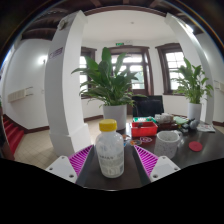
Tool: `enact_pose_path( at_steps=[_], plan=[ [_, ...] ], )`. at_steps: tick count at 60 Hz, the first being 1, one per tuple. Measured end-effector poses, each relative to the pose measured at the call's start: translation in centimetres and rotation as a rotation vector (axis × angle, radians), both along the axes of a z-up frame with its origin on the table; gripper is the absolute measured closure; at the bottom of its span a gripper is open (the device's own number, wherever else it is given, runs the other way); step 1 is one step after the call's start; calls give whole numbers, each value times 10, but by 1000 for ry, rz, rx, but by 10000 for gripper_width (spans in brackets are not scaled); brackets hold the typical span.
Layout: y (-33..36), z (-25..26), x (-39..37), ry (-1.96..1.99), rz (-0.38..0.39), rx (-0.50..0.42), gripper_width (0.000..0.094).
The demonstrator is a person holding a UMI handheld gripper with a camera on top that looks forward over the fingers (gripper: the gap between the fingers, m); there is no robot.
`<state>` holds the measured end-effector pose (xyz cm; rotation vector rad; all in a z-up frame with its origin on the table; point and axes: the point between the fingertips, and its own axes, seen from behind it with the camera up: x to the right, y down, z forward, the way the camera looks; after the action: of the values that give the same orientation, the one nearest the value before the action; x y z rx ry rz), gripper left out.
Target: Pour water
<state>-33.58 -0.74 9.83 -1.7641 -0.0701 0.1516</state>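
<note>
Far to your left, a red strip of floor [10, 132] runs along the wall, and a white pillar [66, 85] rises near it. Just right of the pillar, a leafy plant [110, 75] stands in a white pot [116, 115] before the windows. Nearer to you, your gripper [111, 161] has its fingers spread, the left pad [80, 160] and right pad [143, 161] standing either side of the bottle [110, 149]. The bottle stands upright on the dark table [170, 165] between them, clear-bodied with a yellow cap [107, 126]. Both pads sit close to the bottle's lower sides, but you cannot tell whether they press on it; the bottle seems to rest on the table on its own. Right of the bottle and farther off, a red box [144, 128] sits on the table, with a dark monitor [150, 104] behind it. A small round thing with a dark centre [146, 141] lies just before the box. Farther right, a clear cup [168, 139] stands on the table, well apart from the bottle, with a pale dish [165, 122] beyond it. Near the table's right edge lies a small red disc [196, 146]. Beyond that, a second plant [193, 80] stands by the right window, and another white pillar [200, 45] leans across the far right.
</note>
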Motion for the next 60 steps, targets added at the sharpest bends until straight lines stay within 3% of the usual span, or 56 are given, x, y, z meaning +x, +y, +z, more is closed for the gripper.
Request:
enact_pose_path(
  at_steps=[12, 16, 18, 29, 44, 60],
  plan=[
    [42, -10, -23, -46, 36, 7, 174],
    [51, -16, -21, -66, 22, 0, 253],
    [53, -18, -17, -80, 5, 6, 363],
    [57, -18, -18, -65, 18, 20, 480],
    [60, -14, -4, 24, -14, -2, 477],
    [85, 25, 45, 727, -147, -35, 479]
  ],
)
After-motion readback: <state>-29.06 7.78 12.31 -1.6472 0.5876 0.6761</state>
